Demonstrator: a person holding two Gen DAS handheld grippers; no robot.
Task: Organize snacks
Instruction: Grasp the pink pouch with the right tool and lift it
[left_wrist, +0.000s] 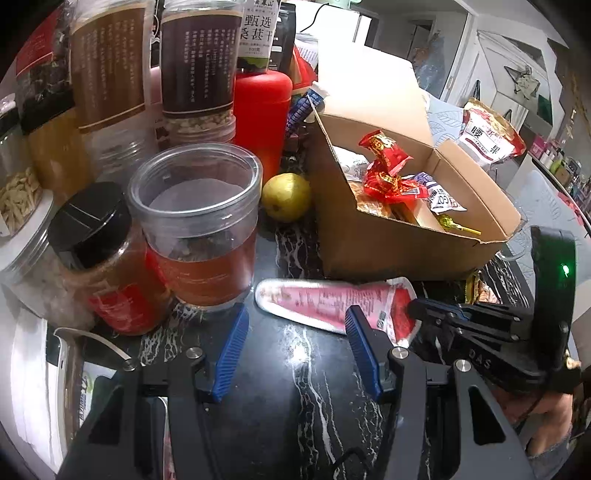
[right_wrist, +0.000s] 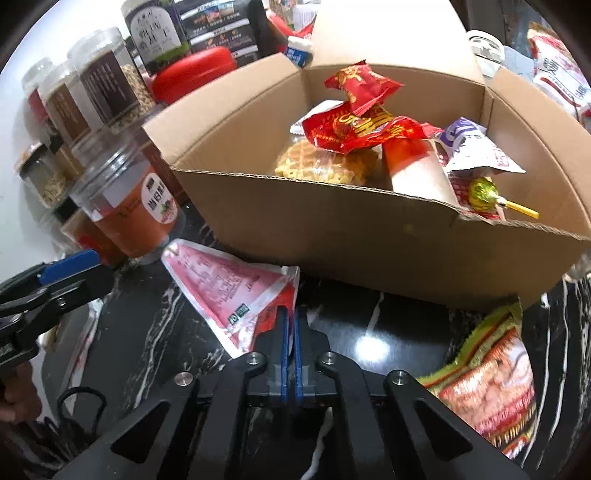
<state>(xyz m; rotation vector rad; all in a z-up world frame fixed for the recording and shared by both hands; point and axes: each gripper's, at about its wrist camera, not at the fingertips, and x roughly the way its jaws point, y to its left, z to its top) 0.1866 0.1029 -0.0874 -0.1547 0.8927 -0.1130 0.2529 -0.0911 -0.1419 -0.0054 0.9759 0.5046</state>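
Note:
A flat pink and red snack packet (left_wrist: 325, 302) (right_wrist: 221, 284) lies on the black marble counter (left_wrist: 295, 369), just in front of an open cardboard box (left_wrist: 388, 240) (right_wrist: 332, 229) holding red wrappers, a waffle and a lollipop. My right gripper (right_wrist: 291, 321) is shut on the packet's red right-hand corner; in the left wrist view it (left_wrist: 412, 308) comes in from the right. My left gripper (left_wrist: 297, 332) stands open just short of the packet's near edge, with nothing between its blue pads.
Several clear jars (left_wrist: 199, 221) (right_wrist: 129, 206) crowd the left side, close to the left finger. A yellow fruit (left_wrist: 286, 197) and a red canister (left_wrist: 262, 118) sit behind them. A green and red snack bag (right_wrist: 487, 387) lies right of my right gripper, and a white and red bag (left_wrist: 487, 136) sits behind the box.

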